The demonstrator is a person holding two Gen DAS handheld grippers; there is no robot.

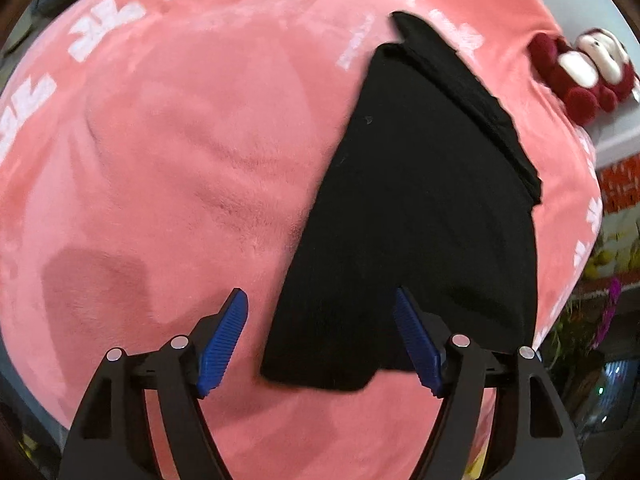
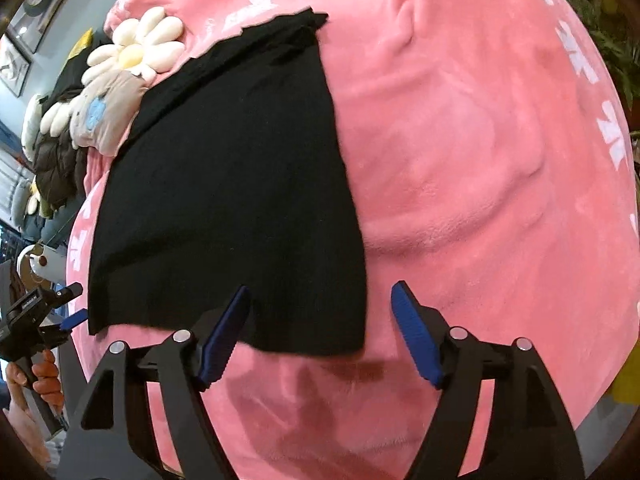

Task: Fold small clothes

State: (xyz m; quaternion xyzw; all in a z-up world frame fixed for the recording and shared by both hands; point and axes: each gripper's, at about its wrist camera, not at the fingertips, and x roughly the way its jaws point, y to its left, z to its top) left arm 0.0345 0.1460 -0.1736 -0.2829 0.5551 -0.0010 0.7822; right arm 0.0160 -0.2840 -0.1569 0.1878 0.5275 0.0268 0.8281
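Observation:
A small black garment (image 1: 412,208) lies flat on a pink fleece blanket (image 1: 180,160), with a folded band along its far edge. My left gripper (image 1: 320,312) is open above the garment's near left corner, holding nothing. In the right wrist view the same black garment (image 2: 232,184) lies on the blanket (image 2: 460,160). My right gripper (image 2: 320,308) is open above the garment's near right corner, empty. The left gripper's blue fingertip (image 2: 74,319) shows at the left edge of that view, held by a hand.
A red and white plush toy (image 1: 580,68) sits at the blanket's far right edge. A daisy plush (image 2: 136,50) and a grey plush (image 2: 106,116) lie beside the garment's far left side. Plants (image 1: 592,312) stand beyond the blanket.

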